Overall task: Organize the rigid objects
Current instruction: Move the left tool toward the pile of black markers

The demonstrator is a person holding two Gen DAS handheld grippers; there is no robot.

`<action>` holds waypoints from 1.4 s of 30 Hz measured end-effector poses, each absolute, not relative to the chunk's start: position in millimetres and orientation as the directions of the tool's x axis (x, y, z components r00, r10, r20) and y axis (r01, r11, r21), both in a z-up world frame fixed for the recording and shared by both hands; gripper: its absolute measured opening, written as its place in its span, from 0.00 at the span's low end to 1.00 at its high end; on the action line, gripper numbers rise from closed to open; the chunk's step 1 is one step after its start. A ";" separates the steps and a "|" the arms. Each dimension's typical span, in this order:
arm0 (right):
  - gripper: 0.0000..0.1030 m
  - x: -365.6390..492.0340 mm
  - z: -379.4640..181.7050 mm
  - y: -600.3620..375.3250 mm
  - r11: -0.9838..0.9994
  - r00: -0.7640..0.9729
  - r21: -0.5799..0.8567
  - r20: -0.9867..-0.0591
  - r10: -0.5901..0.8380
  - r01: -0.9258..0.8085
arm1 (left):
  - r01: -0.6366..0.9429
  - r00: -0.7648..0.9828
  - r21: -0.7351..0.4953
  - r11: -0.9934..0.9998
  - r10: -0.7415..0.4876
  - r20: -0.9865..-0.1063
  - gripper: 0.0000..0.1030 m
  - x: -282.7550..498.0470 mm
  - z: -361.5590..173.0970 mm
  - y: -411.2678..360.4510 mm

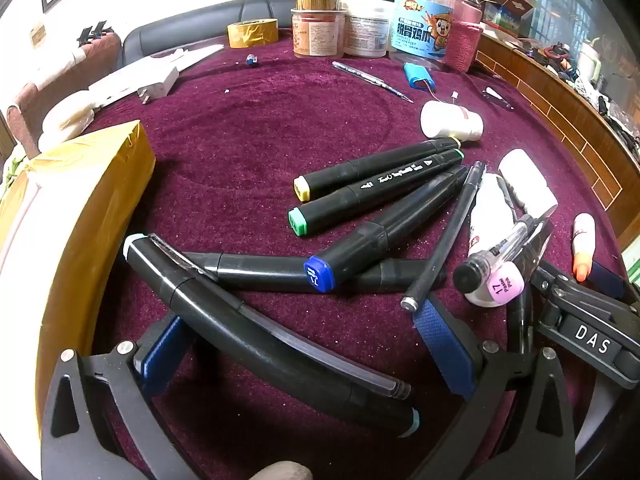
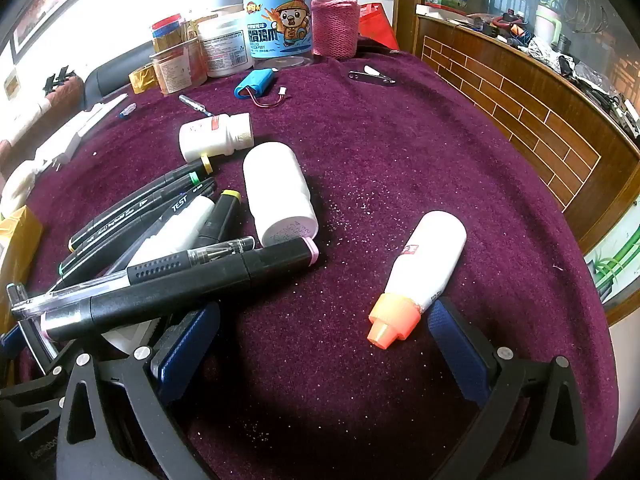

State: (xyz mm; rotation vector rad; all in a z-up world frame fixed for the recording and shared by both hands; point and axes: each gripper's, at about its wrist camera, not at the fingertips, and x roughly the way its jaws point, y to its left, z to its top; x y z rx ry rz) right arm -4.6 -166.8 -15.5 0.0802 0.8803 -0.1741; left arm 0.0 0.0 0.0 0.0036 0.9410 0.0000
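A heap of black markers lies on the purple cloth (image 1: 248,128). My left gripper (image 1: 304,348) stands open, and a long marker with pale blue caps (image 1: 240,328) lies slantwise between its fingers, untouched by the blue pads. Beyond it lie markers capped yellow (image 1: 302,190), green (image 1: 298,222) and blue (image 1: 320,274), a thin black pen (image 1: 444,236) and a pink-capped marker (image 1: 506,286). My right gripper (image 2: 324,344) is open and holds nothing. A white glue bottle with an orange cap (image 2: 420,272) lies just ahead of its right finger. Two white bottles (image 2: 280,196) (image 2: 216,136) lie further out.
A gold-wrapped box (image 1: 80,208) sits at the left. Jars (image 1: 360,28), a gold tape roll (image 1: 252,32) and a pink-sleeved flask (image 2: 336,16) line the far edge, with a blue battery pack (image 2: 256,82) in front. A wooden ledge (image 2: 520,112) borders the right side.
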 end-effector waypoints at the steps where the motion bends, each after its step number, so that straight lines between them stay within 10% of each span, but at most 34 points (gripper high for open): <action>1: 0.99 -4.7 -15.5 -166.9 0.983 0.625 -0.002 -0.772 -0.119 0.184 | 0.002 0.589 0.002 1.000 0.000 -0.808 1.00 0.0 0.0 0.0; 42: 0.98 -12.2 -7.4 -170.7 0.991 0.520 0.030 -0.853 -0.043 0.130 | 0.048 0.540 0.002 0.999 -0.024 -0.841 1.00 -14.3 1.1 3.2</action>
